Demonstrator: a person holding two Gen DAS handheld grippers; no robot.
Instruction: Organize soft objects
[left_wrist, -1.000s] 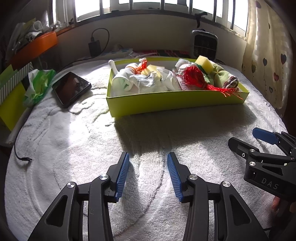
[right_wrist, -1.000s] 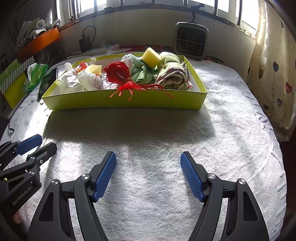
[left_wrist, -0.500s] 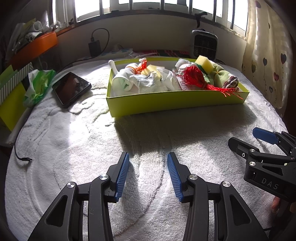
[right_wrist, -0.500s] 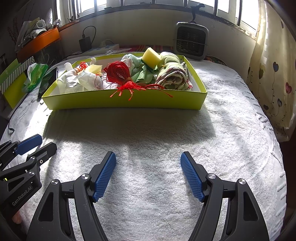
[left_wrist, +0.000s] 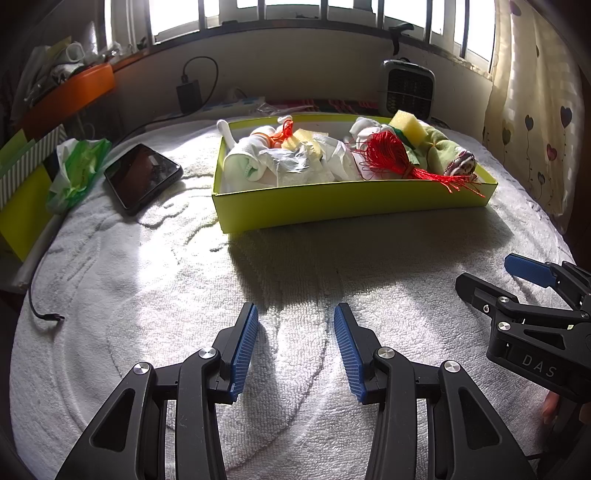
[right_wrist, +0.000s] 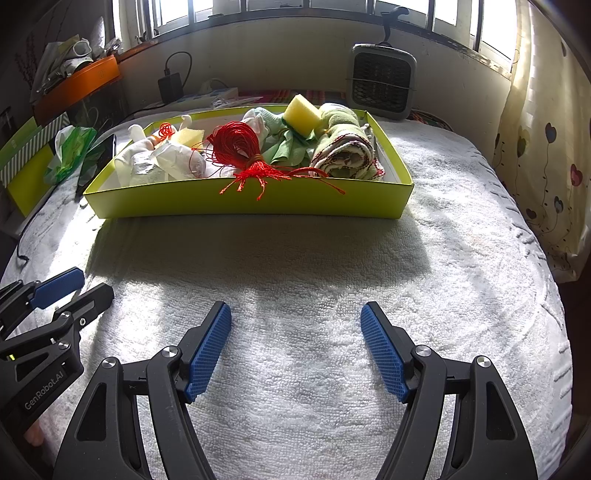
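In the left wrist view, the shallow lime-green cardboard tray (left_wrist: 347, 206) of soft things was seen ahead of the left gripper (left_wrist: 295, 350), towards the far edge of the white towel-covered bed (left_wrist: 147, 295), its long axis lying crosswise. The jaws stood apart, empty.

In the right wrist view, the right gripper (right_wrist: 295, 350) was seen equally far from the tray, spread wider, nothing held.

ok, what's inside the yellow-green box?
Box holds a red thread bundle, yellow sponge, rolled towel, green cloth and white cloths. Anything beneath the pile is covered.
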